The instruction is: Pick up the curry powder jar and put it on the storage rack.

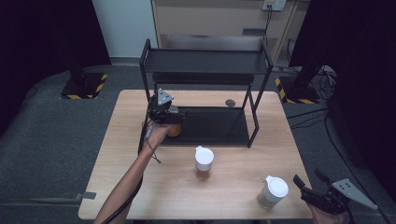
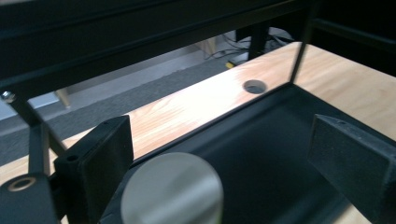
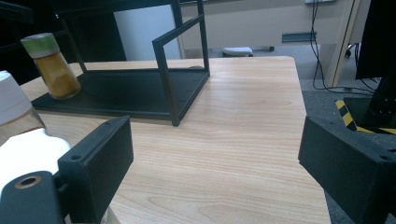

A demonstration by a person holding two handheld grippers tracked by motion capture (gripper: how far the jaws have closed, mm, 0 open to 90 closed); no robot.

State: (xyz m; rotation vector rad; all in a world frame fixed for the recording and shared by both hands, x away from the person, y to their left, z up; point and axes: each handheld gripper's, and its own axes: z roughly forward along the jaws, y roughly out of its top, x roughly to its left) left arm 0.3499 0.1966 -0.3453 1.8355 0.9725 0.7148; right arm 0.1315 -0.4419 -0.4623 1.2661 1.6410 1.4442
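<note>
Nearest the person, at the front edge of the table [image 1: 140, 196], the right gripper [image 1: 304, 186] hangs just beside a white-lidded jar [image 1: 272, 191]. Its jaws stand wide apart with nothing between them, and in the right gripper view that jar's lid [image 3: 28, 154] sits by the left jaw. A bit farther in, near the middle of the table, stands a second jar [image 1: 204, 162], also with a white lid. Farther still is the black rack [image 1: 205, 126], and on the left end of its bottom shelf stands the spice jar [image 1: 173, 128], upright, with yellow powder and a grey-green lid [image 3: 39, 44]. The left gripper [image 1: 169, 116] hovers right over it. Its jaws are apart, and the pads do not press the lid [image 2: 170, 189] below them. So the step in hand looks like this: one jar is put on the shelf and let go. Next, I think, the left hand should pull back without bumping the jar, and the right gripper should close on the near jar and carry it to the shelf.
</note>
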